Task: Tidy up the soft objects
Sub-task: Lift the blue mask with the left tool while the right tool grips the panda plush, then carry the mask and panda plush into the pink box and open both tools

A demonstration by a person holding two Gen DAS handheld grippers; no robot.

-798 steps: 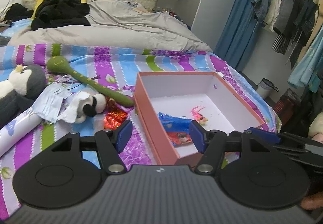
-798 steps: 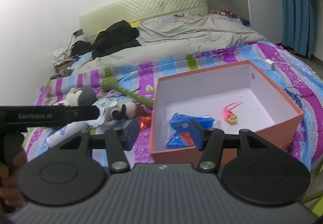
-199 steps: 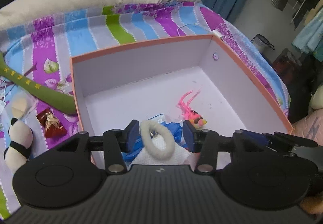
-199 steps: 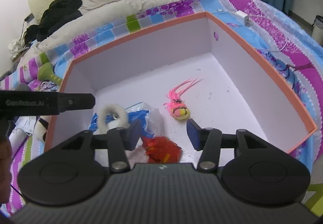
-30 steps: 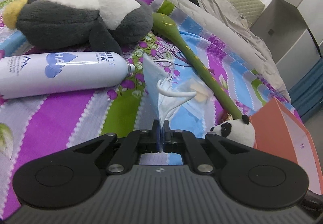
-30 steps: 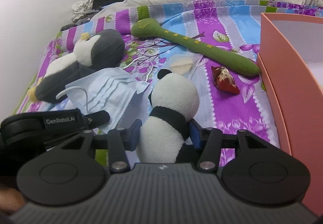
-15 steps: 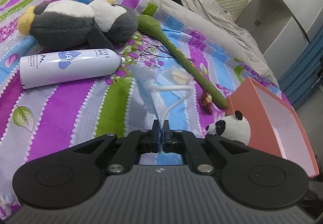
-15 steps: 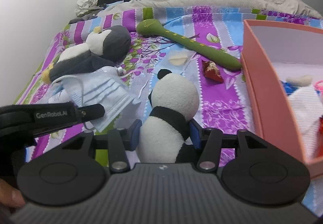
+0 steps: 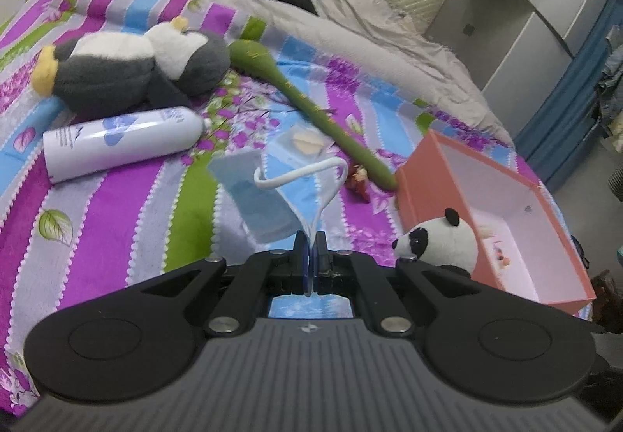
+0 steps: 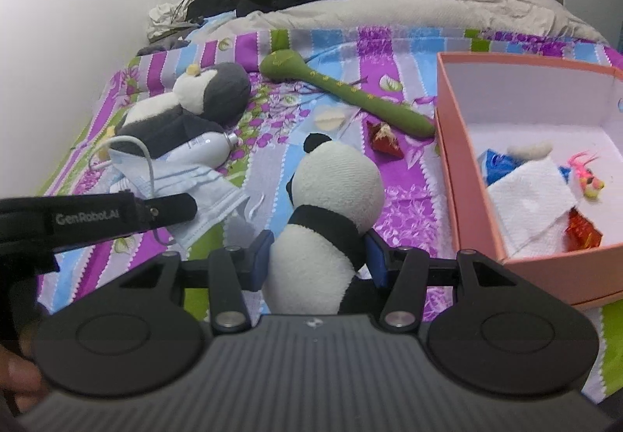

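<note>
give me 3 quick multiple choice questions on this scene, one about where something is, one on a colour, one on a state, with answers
1. Where is the spray can?
A. in the box
B. lying on the bedspread beside the penguin
C. in the right gripper

2. What colour is the outside of the box?
A. green
B. black
C. salmon pink

3. What is the left gripper doing?
A. shut on the mask
B. open over the can
C. shut on the green stick

Answers:
1. B: the can lies on its side on the striped bedspread, next to the penguin.
2. C: its outer walls are salmon pink, the inside white.
3. A: its jaws are pinched together on the edge of the mask, while the right gripper holds the panda.
</note>
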